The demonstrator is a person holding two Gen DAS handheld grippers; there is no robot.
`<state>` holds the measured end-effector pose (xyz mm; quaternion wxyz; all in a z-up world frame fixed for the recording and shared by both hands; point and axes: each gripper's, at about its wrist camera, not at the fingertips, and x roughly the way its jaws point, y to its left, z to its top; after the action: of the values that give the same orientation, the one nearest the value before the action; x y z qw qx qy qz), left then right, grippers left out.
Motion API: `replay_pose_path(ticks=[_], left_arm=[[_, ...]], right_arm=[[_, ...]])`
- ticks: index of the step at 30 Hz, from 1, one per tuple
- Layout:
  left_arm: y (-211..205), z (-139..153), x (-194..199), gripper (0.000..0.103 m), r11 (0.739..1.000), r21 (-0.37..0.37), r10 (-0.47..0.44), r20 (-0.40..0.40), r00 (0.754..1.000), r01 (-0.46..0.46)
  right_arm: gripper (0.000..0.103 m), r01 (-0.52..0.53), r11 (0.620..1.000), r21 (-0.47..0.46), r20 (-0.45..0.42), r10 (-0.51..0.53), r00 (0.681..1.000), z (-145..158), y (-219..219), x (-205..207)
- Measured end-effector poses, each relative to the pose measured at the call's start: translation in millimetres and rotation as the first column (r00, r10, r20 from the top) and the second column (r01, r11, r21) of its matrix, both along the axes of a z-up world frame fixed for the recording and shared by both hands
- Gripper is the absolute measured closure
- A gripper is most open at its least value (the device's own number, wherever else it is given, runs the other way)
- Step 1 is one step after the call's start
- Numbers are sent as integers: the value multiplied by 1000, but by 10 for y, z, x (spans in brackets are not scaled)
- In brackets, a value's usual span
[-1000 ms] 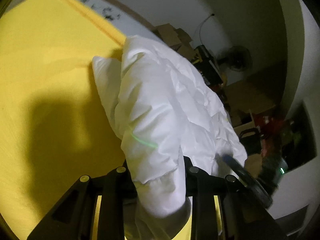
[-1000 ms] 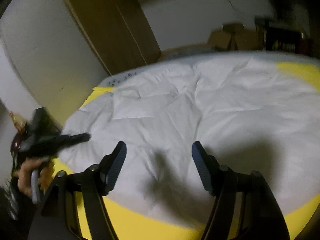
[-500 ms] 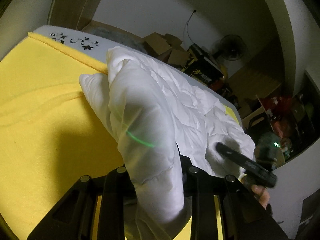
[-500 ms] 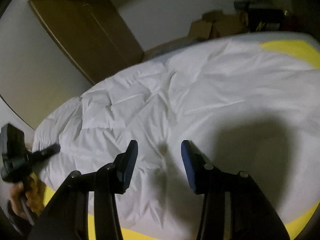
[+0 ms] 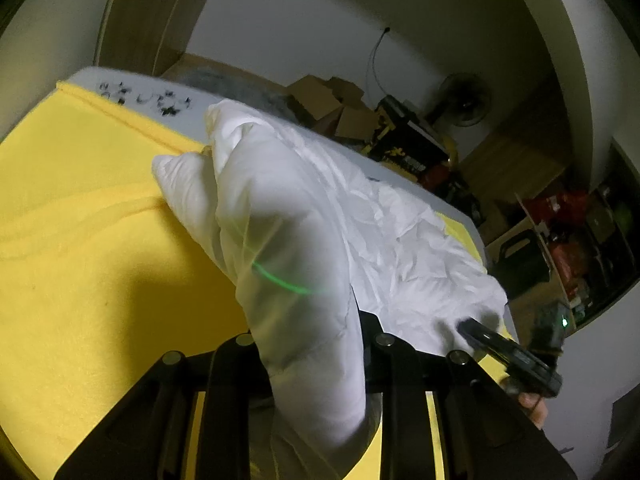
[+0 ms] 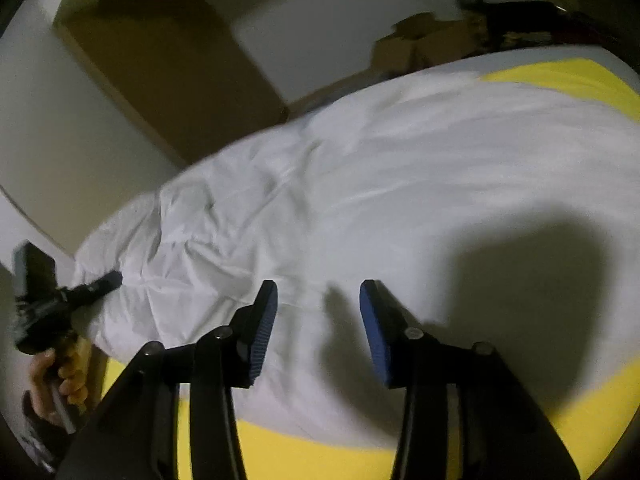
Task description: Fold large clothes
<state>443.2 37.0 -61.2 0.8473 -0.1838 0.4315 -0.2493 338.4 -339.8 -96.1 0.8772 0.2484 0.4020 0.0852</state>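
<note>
1. Across the yellow sheet (image 5: 72, 240) on the bed lies your white puffy jacket (image 6: 400, 184), quilted and creased, covering most of the surface in the right wrist view.
2. Your left gripper (image 5: 308, 344) is pinched on a padded fold of the jacket (image 5: 288, 240); the fold stands up off the sheet and fills the gap between the black fingers.
3. A thin green light line crosses that lifted fold.
4. Your right gripper (image 6: 316, 320) hangs just above the jacket's near part, blue pads (image 6: 264, 320) spread with only air between them; its shadow falls on the fabric to the right.
5. The left gripper (image 6: 80, 292) shows at the jacket's left end in the right wrist view, your hand (image 6: 60, 380) around its handle.
6. Cardboard boxes (image 5: 340, 108) and a fan (image 5: 464, 98) sit beyond the bed; a wooden wardrobe (image 6: 168, 64) stands by the wall.
</note>
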Motion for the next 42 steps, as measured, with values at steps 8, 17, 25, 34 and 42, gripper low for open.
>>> replay_pose_path(ticks=[8,17,25,34,42], left_arm=[[-609,481,-114,80,1000,7,30,72,997,-30],[-1794,859,-242,80,1000,-19,-3,110,994,5],[-3385,314,-313,80,978,122,-171,26,985,167],[-4142,-387,-525,73,911,346,-247,23,969,224],[-4235,-676,-547,72,879,420,-267,43,963,225]], right_arm=[[56,210,975,72,43,-214,976,55,-1080,-790],[56,294,940,172,61,-308,949,-42,-1420,-1497],[55,298,935,190,111,-322,940,60,-1770,-2105],[53,328,923,204,103,-353,930,-91,-2044,-2292],[38,293,936,195,105,-317,943,-81,-1948,-2066]])
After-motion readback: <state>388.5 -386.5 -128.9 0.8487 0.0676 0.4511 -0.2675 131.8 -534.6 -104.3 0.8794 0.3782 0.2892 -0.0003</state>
